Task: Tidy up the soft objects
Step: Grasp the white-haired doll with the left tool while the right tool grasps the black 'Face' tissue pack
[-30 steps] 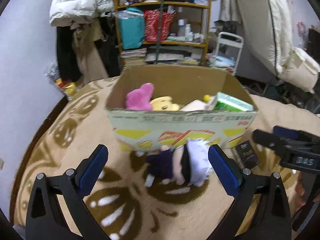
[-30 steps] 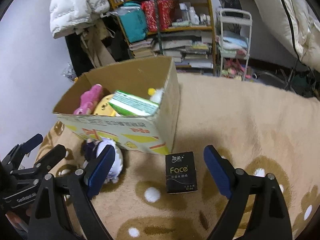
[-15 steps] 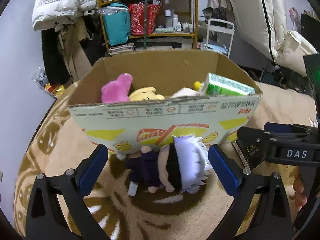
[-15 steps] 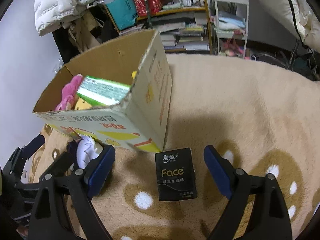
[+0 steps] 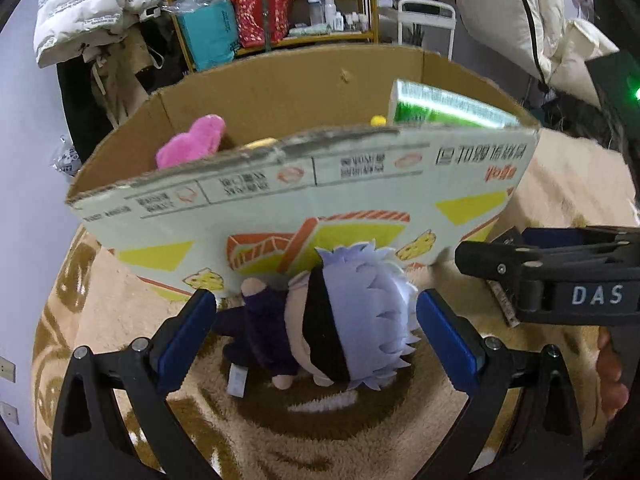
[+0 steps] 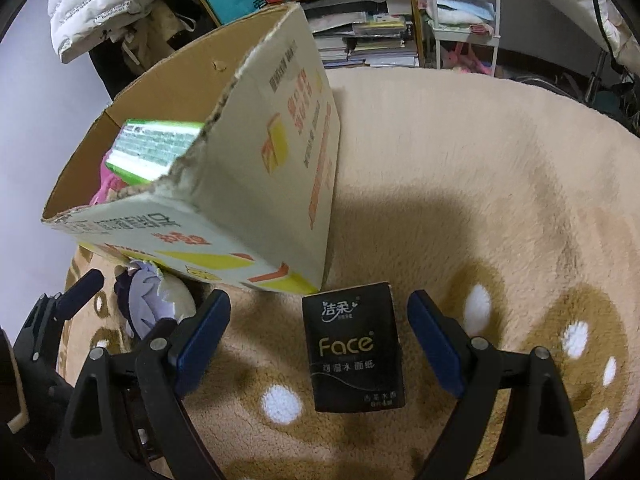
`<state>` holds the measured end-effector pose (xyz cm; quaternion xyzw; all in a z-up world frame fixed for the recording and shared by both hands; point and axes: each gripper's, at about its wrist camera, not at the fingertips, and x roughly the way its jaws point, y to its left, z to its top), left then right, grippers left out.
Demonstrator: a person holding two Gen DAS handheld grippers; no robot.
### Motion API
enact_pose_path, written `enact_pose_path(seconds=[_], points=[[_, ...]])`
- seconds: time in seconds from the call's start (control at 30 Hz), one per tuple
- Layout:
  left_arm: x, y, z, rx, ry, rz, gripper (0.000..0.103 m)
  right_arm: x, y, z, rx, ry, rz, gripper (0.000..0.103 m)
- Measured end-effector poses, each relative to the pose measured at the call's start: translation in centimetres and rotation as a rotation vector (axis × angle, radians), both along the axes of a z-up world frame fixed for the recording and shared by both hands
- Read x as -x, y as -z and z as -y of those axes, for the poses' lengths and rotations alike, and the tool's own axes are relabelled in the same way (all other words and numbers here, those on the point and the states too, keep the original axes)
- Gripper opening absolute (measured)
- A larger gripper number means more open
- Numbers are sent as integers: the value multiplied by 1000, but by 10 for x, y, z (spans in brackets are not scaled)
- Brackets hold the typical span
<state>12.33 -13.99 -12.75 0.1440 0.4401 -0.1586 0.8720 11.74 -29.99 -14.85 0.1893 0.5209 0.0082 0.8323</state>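
Note:
A plush doll with white hair, a black blindfold and dark clothes lies on the rug against the cardboard box. My left gripper is open, its blue pads on either side of the doll. My right gripper is open around a black "Face" tissue pack lying on the rug at the box's corner. The box holds a pink plush, a green tissue pack and a yellow toy. The doll also shows in the right wrist view.
The beige rug with brown and white spots stretches to the right. Behind the box stand a cluttered shelf, a white jacket on hanging clothes, and a small white cart.
Both grippers have moved forward and down. The doll now sits between my left gripper's pads and the tissue pack between my right gripper's pads. Nothing was grasped.

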Motion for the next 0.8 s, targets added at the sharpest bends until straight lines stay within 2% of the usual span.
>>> enact_pose_path(seconds=[0.17, 0.33, 0.5, 0.6, 0.67, 0.8], points=[[-8, 11, 4, -25, -17, -42, 99, -3, 6, -7, 13, -51, -26, 88], [-11, 17, 7, -42, -30, -43, 101, -4, 8, -9, 29, -54, -41, 83], [-11, 16, 8, -38, -36, -47, 98, 1, 7, -11, 30, -47, -62, 82], [-6, 15, 8, -43, -20, -39, 90, 6, 7, -13, 24, -39, -77, 72], [-1, 14, 10, -44, -8, -28, 87, 9, 7, -12, -1, -42, -80, 50], [1, 13, 4, -14, -9, -27, 82, 11, 7, -9, -23, -42, -76, 50]])
